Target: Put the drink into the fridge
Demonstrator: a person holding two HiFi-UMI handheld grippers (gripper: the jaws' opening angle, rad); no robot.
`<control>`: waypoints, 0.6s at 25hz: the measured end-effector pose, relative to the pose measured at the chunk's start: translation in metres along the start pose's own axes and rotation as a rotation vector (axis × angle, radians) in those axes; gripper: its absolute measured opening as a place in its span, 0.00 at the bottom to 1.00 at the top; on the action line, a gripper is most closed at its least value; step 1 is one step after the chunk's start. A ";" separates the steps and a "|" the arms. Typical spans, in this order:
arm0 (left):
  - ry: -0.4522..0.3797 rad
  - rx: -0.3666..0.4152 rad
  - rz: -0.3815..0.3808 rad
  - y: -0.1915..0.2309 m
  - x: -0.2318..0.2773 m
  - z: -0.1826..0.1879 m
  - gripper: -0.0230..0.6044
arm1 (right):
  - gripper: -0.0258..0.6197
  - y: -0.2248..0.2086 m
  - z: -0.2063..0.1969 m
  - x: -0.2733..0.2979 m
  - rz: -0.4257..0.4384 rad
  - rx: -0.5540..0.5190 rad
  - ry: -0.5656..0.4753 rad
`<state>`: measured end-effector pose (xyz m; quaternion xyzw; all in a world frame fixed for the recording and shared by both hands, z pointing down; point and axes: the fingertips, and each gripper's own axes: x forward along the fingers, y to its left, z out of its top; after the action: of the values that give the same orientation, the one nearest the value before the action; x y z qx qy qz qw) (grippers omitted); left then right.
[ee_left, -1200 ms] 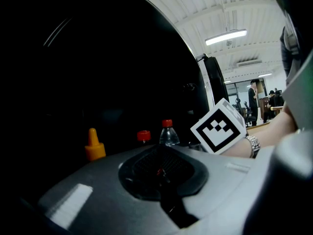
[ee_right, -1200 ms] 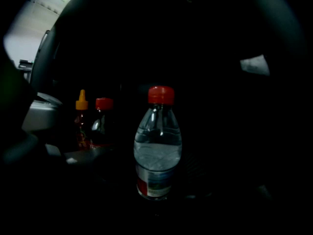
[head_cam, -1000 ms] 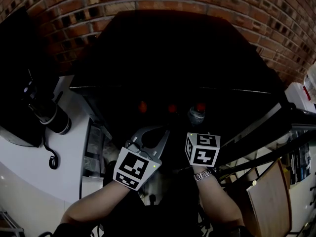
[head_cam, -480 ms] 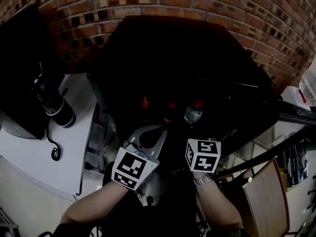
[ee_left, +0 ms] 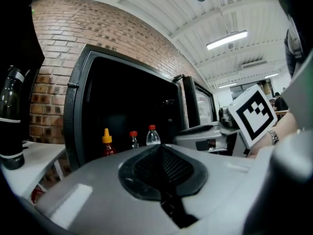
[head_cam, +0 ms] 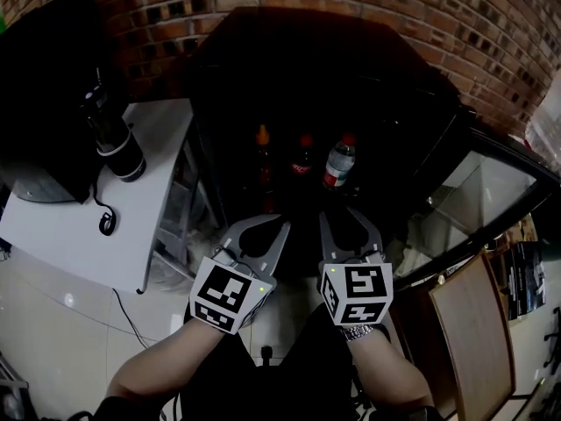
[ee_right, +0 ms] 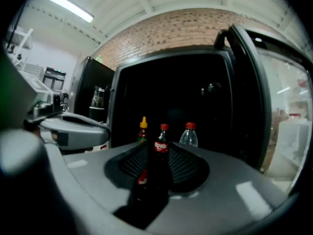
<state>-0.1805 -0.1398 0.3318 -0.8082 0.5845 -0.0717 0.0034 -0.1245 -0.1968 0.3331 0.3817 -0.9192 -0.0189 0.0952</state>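
**Three bottles in the open fridge, both tools outside it**

A red brick wall [head_cam: 351, 7] fills the background. At far left I see a white tabletop [head_cam: 61, 235]. A black cylindrical flask with a white band [head_cam: 116, 143] stands on it, and a black cable [head_cam: 103, 224] curls just in front of the flask.

In the middle is the black fridge [head_cam: 333, 68], dark inside. A row of three bottles stands in it: a red sauce bottle with an orange cap [head_cam: 262, 152], then a dark cola bottle with a red cap [head_cam: 303, 158], then a clear plastic bottle with a red cap [head_cam: 338, 162].

In front of the fridge, my left hand-held gripper [head_cam: 282, 228] has its pads pressed together with nothing between them. Beside it, my right hand-held gripper [head_cam: 344, 222] has just been closing and stands partly spread and empty. Through its gap I see the cola bottle well beyond the tips, on the fridge shelf.

The fridge's glass door [head_cam: 478, 191] is swung wide to the right. Below it a brown wooden panel [head_cam: 473, 340] stands at the lower right.
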 end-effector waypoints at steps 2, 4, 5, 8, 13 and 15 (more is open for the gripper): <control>-0.005 -0.005 0.007 -0.013 -0.015 -0.002 0.04 | 0.20 0.011 0.000 -0.021 0.014 -0.011 -0.015; -0.010 -0.007 0.014 -0.027 -0.030 -0.002 0.04 | 0.13 0.022 0.001 -0.042 0.027 -0.022 -0.027; -0.011 -0.007 0.017 -0.034 -0.038 -0.002 0.04 | 0.13 0.028 0.001 -0.053 0.034 -0.026 -0.031; -0.020 0.000 0.028 -0.054 -0.062 0.002 0.04 | 0.08 0.043 0.003 -0.084 0.061 -0.039 -0.043; -0.046 0.015 0.063 -0.080 -0.093 0.010 0.04 | 0.04 0.063 0.009 -0.122 0.102 -0.059 -0.072; -0.053 0.009 0.071 -0.090 -0.104 0.013 0.04 | 0.04 0.071 0.010 -0.137 0.118 -0.065 -0.078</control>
<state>-0.1262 -0.0142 0.3158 -0.7884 0.6124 -0.0527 0.0253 -0.0814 -0.0507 0.3088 0.3227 -0.9419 -0.0580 0.0724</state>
